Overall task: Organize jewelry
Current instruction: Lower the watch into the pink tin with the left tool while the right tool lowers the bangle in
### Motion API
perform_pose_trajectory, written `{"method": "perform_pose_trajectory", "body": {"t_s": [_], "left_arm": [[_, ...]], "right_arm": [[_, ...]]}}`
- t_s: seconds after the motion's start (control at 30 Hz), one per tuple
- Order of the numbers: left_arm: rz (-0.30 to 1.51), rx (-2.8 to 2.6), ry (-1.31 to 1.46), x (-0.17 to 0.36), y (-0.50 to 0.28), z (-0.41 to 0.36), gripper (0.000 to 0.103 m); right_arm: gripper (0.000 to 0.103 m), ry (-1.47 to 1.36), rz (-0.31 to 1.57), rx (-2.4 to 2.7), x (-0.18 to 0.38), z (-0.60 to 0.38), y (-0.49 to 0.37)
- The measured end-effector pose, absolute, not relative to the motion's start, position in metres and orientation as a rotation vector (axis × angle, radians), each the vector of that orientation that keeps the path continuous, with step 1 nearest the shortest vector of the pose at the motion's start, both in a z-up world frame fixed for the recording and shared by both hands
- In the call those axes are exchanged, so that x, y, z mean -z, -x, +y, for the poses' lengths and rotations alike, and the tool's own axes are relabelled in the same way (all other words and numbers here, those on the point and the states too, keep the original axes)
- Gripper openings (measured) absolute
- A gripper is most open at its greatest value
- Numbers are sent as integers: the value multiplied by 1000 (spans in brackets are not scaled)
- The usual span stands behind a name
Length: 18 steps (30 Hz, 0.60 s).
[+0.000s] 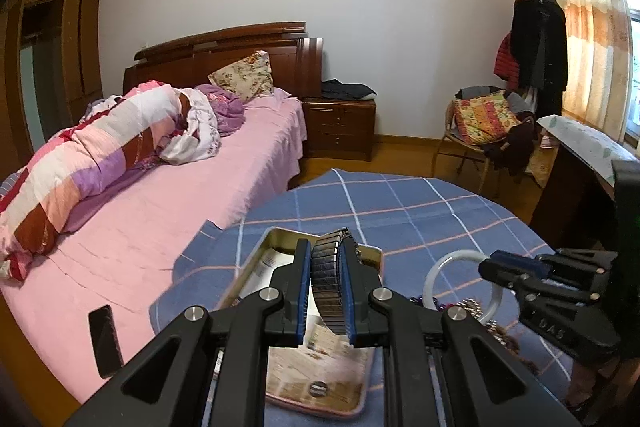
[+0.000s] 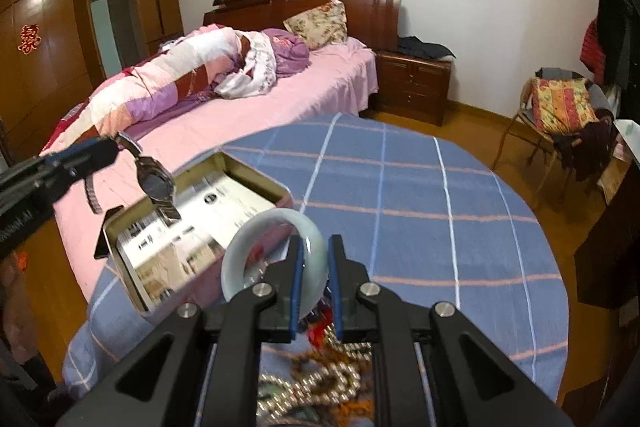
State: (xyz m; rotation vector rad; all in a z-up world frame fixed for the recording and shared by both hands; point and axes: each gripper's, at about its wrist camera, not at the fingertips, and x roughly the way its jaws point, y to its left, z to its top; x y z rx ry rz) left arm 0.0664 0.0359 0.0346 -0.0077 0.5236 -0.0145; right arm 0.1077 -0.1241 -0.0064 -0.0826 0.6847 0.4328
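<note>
Your left gripper (image 1: pixel 327 277) clamps the wristwatch (image 2: pixel 154 183) above the open tin (image 2: pixel 200 227); your right gripper (image 2: pixel 314 279) pinches the jade bangle (image 2: pixel 272 227). Neither is stowed; the bead pile (image 2: pixel 320 375) remains near.

A round counter (image 2: pixel 420 195) under a blue checked cloth (image 1: pixel 400 211) stands just beside the bed. On the cloth lies an open metal tin (image 2: pixel 276 193) lined with printed paper, near the bed-side edge. Just beside it lies a heap of beaded jewelry (image 2: pixel 320 379), partly blurred.
</note>
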Motion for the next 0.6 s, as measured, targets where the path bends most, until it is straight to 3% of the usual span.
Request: {"method": "perform_pose_trajectory", "body": {"t_s": [0.6], "left_arm": [[593,-18,11,-9,-114,65,13]], "right_arm": [[15,103,708,-499,7,-66,-144]]}}
